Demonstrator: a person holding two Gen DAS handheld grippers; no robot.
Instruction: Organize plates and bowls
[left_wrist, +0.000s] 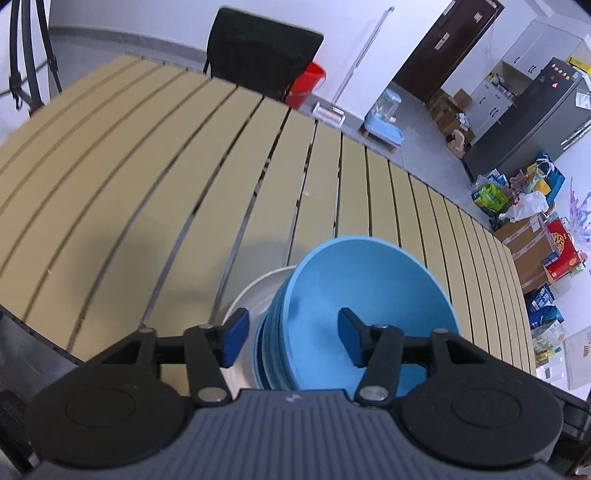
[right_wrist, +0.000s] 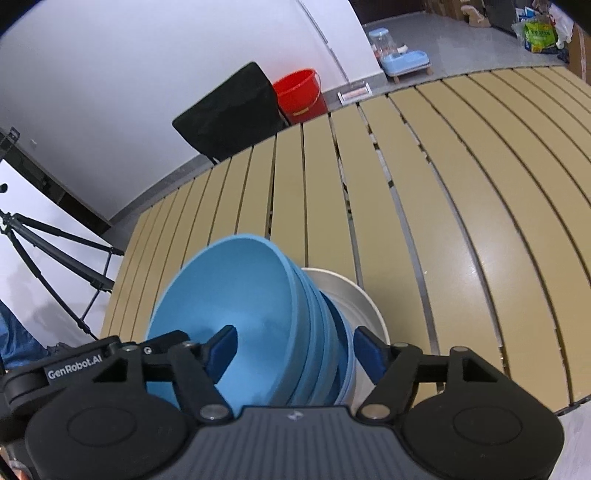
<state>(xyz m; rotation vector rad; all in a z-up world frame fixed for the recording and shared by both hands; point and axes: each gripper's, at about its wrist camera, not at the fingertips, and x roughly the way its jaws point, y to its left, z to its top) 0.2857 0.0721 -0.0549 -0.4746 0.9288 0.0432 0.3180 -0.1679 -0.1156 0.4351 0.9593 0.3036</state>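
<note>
desk (left_wrist: 147, 184) of tan slats fills both views, w/ a black chair (left_wrist: 258, 55) and red bucket (right_wrist: 299, 92) past its far edge. near the front edge sits a white plate (left_wrist: 255, 291), and on it a stack of blue bowls (left_wrist: 369, 314) nested together, looks like 4 or more, exact count unclear. left tongs (left_wrist: 291, 339) are spread: 1 pad outside the stack over the plate, the other over the top bowl's inside, neither pressing. right tongs (right_wrist: 295, 350) likewise spread astride the opposite rim, nothing pinched.

risk, as i judge it: stack looks tilted, so a pad clipping a rim on the way out could slide the bowls off the plate.

left view alone shows the fridge (left_wrist: 535, 118) and floor clutter; right view alone shows a tripod (right_wrist: 55, 247) and the bowls' layered rims on the plate side.
</note>
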